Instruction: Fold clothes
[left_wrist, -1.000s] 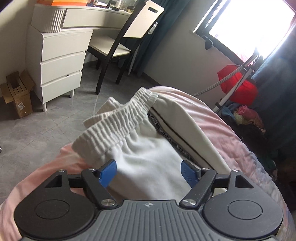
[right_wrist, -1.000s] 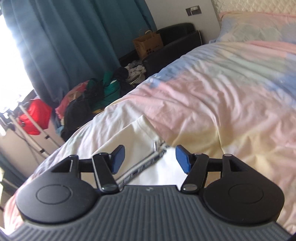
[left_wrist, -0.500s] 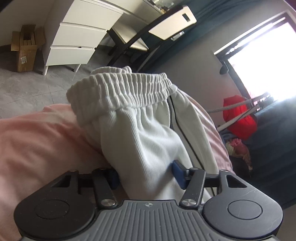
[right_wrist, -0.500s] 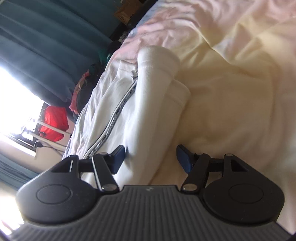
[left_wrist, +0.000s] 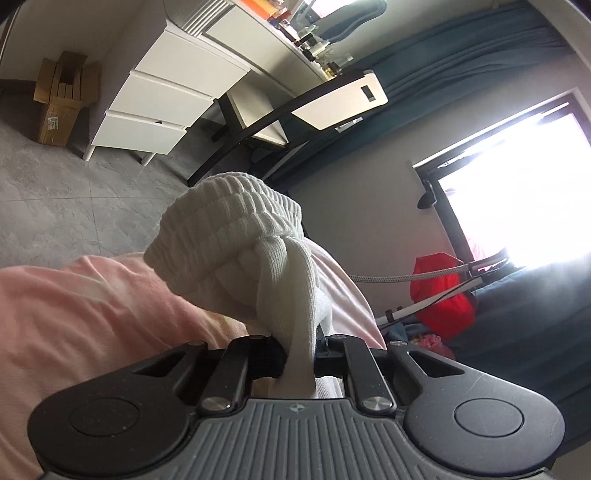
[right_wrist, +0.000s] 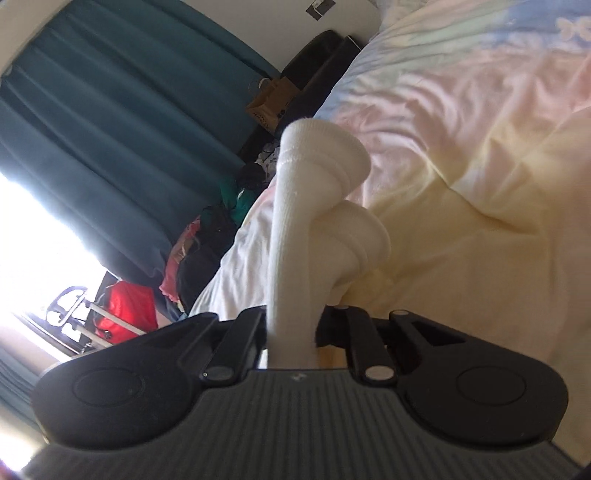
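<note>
Here, from the largest thing down to the smallest:

Room: a bedroom; teal curtains (right_wrist: 110, 122), a bright window (left_wrist: 517, 184), a white drawer unit (left_wrist: 162, 99) and a chair (left_wrist: 295, 110) on the grey floor; a pile of clothes (right_wrist: 207, 236) lies beside the bed.
Surface: a bed sheet (right_wrist: 480, 147) in pastel pink, yellow and blue, wrinkled and soft.
Task's thing: white sweatpants (left_wrist: 236, 243); the ribbed waistband end is raised over the bed edge, the cuff end (right_wrist: 317, 177) over the sheet.
Left gripper (left_wrist: 299, 354): closed tight on a bunch of waistband cloth.
Right gripper (right_wrist: 291, 332): closed tight on the leg cloth.
Risk: the cloth is bunched, not flat; I judge that the fold may come uneven, or one layer may slip out, because each pinch is narrow.
</note>
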